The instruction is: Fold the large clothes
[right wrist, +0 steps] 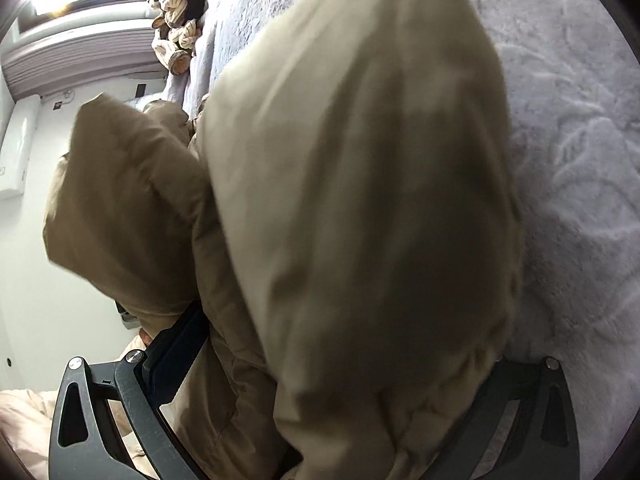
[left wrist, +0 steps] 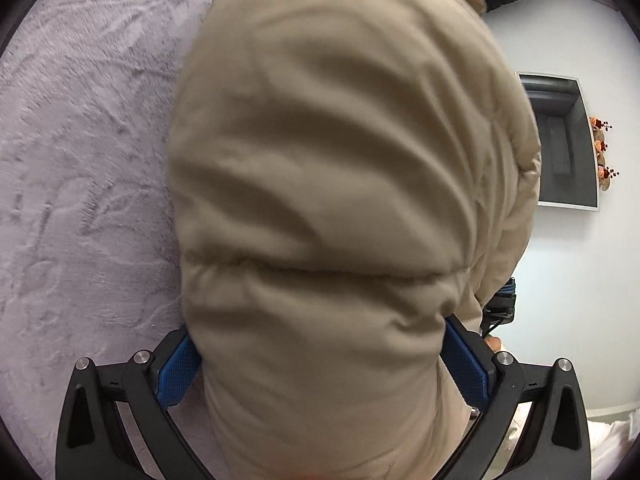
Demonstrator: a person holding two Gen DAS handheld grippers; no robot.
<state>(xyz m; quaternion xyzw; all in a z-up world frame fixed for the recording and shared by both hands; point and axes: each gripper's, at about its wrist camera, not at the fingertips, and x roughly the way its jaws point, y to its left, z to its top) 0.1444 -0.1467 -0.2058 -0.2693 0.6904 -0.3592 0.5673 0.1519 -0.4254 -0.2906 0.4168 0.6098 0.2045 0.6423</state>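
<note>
- Left gripper (left wrist: 320, 364): blue pads (left wrist: 178, 372) stand wide apart at the bottom of the left wrist view, with a thick fold of the beige jacket (left wrist: 344, 184) wedged between them and touching both; the fingertips are buried under cloth.
- The jacket fills the centre of that view, top to bottom, and blurs at its edges.
- Grey plush blanket (left wrist: 80, 160) covers the left half; a white wall (left wrist: 568, 280) takes the right, with a dark framed recess (left wrist: 560, 140) at mid right.
- Right gripper (right wrist: 320, 380): one dark finger (right wrist: 176, 356) shows at lower left, pressed against the jacket (right wrist: 360, 200); the other is covered, so jaw spacing cannot be told.
- Jacket bulk hangs centre frame, a second lobe at mid left.
- Blanket (right wrist: 580, 160) lies at right; striped cloth heap (right wrist: 176, 20) at upper left.
</note>
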